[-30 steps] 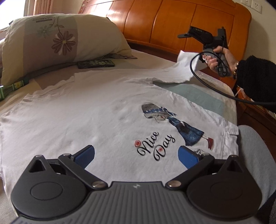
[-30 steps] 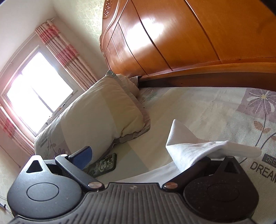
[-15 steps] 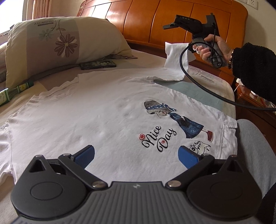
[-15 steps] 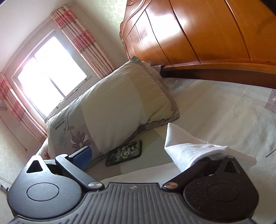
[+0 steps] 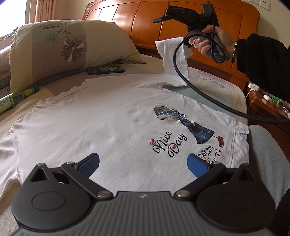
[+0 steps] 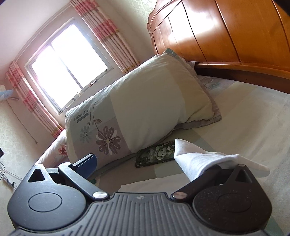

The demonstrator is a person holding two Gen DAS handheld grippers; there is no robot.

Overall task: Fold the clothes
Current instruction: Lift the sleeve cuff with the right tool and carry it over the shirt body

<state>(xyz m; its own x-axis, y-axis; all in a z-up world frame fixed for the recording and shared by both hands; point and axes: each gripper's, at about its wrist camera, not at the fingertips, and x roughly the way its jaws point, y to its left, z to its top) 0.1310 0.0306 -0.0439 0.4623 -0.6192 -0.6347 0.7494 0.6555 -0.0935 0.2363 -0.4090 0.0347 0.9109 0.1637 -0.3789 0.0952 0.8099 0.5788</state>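
Observation:
A white T-shirt (image 5: 108,123) with a "Nice Day" print lies flat on the bed. My left gripper (image 5: 143,164) is open and empty, hovering low over the shirt's near part. My right gripper (image 6: 146,163) has its jaws wide apart, with the shirt's sleeve (image 6: 203,159) draped over its right finger and lifted off the bed. In the left wrist view the right gripper's body (image 5: 183,13) is raised at the far right, the sleeve (image 5: 174,59) hanging from it.
A flowered pillow (image 5: 59,47) lies at the bed's head against the wooden headboard (image 5: 148,27). A phone (image 5: 106,69) lies beside the pillow, also in the right wrist view (image 6: 155,154). A green bottle (image 5: 16,99) lies at left. A nightstand (image 5: 266,103) stands at right.
The right gripper has risen and swung left toward the pillow, carrying the sleeve higher. The left gripper has shifted only slightly over the shirt.

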